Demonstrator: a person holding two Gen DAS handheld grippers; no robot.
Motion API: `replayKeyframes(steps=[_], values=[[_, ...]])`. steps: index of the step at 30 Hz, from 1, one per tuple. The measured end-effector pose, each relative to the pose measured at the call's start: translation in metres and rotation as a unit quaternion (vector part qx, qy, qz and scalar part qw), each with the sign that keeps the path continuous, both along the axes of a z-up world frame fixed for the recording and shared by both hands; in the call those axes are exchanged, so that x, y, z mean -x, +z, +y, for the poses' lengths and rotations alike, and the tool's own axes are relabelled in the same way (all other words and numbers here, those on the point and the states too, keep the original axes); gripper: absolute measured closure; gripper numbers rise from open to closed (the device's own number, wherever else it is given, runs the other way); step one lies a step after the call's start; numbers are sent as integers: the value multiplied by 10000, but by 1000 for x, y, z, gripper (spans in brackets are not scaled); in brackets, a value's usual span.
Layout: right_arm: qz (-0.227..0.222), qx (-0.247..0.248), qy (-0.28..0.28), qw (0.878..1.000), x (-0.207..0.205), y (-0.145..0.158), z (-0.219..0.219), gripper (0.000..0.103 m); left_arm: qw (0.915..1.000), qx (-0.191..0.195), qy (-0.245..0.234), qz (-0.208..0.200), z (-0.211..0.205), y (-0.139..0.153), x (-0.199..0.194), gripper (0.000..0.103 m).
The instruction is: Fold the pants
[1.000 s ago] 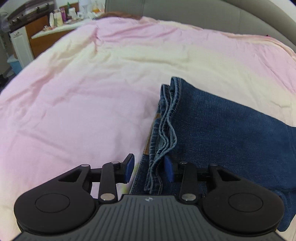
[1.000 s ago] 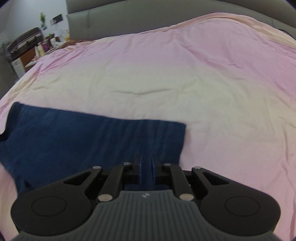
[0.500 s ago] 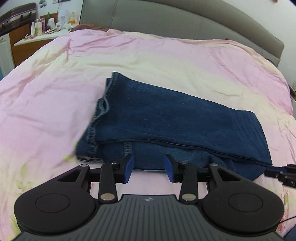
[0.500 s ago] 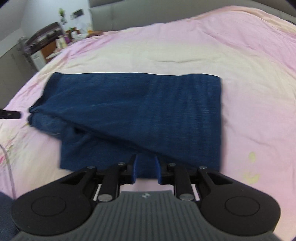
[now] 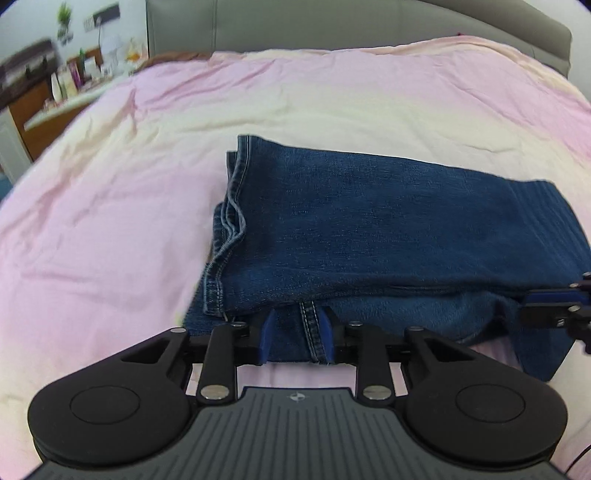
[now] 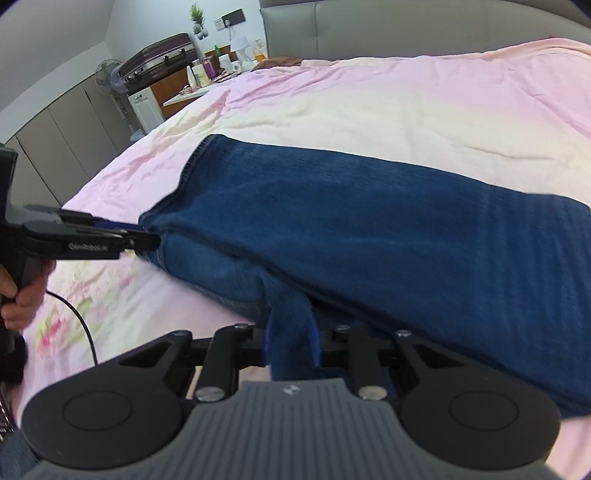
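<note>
**Pants folded on the bed, both tools pinching the near edge**

Pants (image 5: 388, 229) – dark blue denim, folded into a long stack of layers – lie across the pink and cream bed (image 5: 110, 221), close to its near edge and well short of the grey headboard (image 5: 332, 29). Wide bare bedding stretches beyond them toward the headboard and toward the bed's left side; the nightstand clutter (image 6: 221, 66) stands off past that far left corner.

The left tool (image 5: 295, 332) has just been closing, and its blue pads now press on a seamed flap of the lower denim layer at the stack's near left end. The right tool (image 6: 291, 336) pinches a bunched tongue of denim at the near edge, its jaws narrow around it. A hand (image 6: 22, 295) grips the left tool's handle, a cable trailing below.

A second ago the left tool's jaws stood wide beside the stacked hems, and the right tool sat shut over flat cloth – since then both views have pulled back to the near edge.
</note>
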State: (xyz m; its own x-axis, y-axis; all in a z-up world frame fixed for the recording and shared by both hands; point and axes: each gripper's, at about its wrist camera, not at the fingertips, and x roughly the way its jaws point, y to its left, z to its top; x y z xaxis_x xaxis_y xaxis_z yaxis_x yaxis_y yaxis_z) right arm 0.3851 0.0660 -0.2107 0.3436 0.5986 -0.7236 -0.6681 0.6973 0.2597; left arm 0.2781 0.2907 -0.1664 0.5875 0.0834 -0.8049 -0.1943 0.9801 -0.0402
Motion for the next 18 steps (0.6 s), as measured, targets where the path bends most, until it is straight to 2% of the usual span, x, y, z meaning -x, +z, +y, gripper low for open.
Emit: replayKeyframes(steps=[2,5,7,9,13,18], values=[[45,-30,100,9999,-9,-1,21,88,9997,225,71,-34,6,-4,-6,70],[14,94,103,9999,-22,-6,48,88,9993,351,71,-136,11,-7,-9,69],[2,219,68,9997,-30,-12,59,91,9991,425,6,11,13,-11,-12,71],[143,314,34,9994,-34,-19,61,91,9983,262,-326,411,8,-17,-16,72],[815,450,298,9952,-30,-36,58,90,9958,195,-580,680,5,-23,-17,72],[467,690,372,9958,-6,-48,57,90,9938,-129,-752,808,-5,-27,-16,72]])
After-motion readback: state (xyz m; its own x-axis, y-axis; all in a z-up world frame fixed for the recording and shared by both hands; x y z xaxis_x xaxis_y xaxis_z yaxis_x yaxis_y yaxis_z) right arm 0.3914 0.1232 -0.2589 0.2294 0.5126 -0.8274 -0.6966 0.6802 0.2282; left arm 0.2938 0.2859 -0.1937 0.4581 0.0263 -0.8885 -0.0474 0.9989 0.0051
